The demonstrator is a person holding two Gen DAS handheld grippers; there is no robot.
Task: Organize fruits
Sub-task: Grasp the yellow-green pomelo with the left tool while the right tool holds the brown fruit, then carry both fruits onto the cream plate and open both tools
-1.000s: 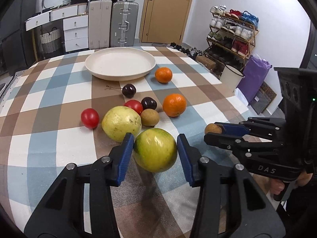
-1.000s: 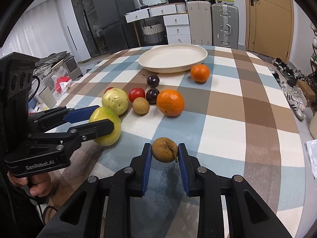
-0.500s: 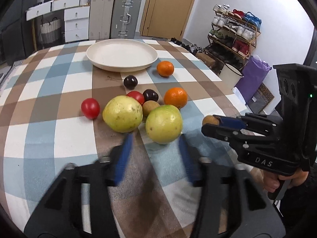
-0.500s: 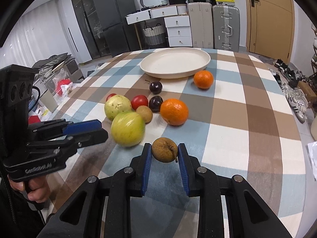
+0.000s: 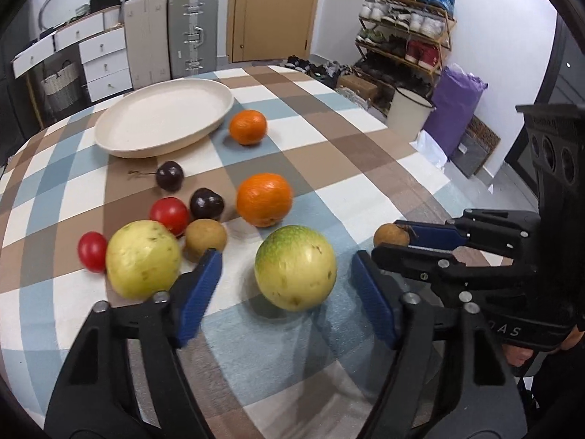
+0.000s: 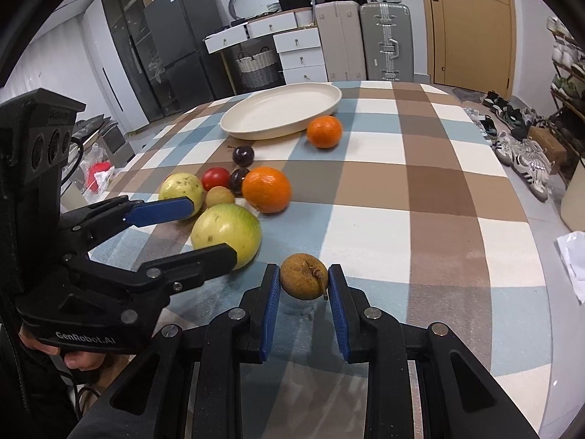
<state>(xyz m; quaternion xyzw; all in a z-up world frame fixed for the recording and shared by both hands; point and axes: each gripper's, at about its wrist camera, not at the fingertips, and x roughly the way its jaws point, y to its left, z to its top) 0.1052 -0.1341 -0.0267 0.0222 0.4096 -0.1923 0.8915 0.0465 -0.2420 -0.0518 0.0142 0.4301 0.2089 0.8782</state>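
Observation:
My left gripper point(image 5: 285, 259) stands open around a green-yellow round fruit point(image 5: 295, 267) that rests on the checked tablecloth; the blue pads are clear of it on both sides. My right gripper point(image 6: 304, 274) is shut on a small brown fruit point(image 6: 302, 281) with a stem, held just over the cloth to the right of the green one. A paler yellow fruit point(image 5: 143, 264) lies left of the left jaw. Further back lie another small brown fruit point(image 5: 205, 235), two red tomatoes point(image 5: 169, 214), two dark plums point(image 5: 206, 203), two oranges point(image 5: 264, 199) and a cream plate point(image 5: 164, 117).
The round table's edge point(image 6: 530, 292) curves away on the right, with shoes, a bucket and a shoe rack on the floor beyond. Suitcases and white drawers stand behind the plate. A hand point(image 6: 86, 360) holds the left gripper's handle.
The left jaws have opened and let go of the green-yellow fruit, which now sits on the cloth further right of the yellow one. The right gripper keeps its hold on the brown fruit.

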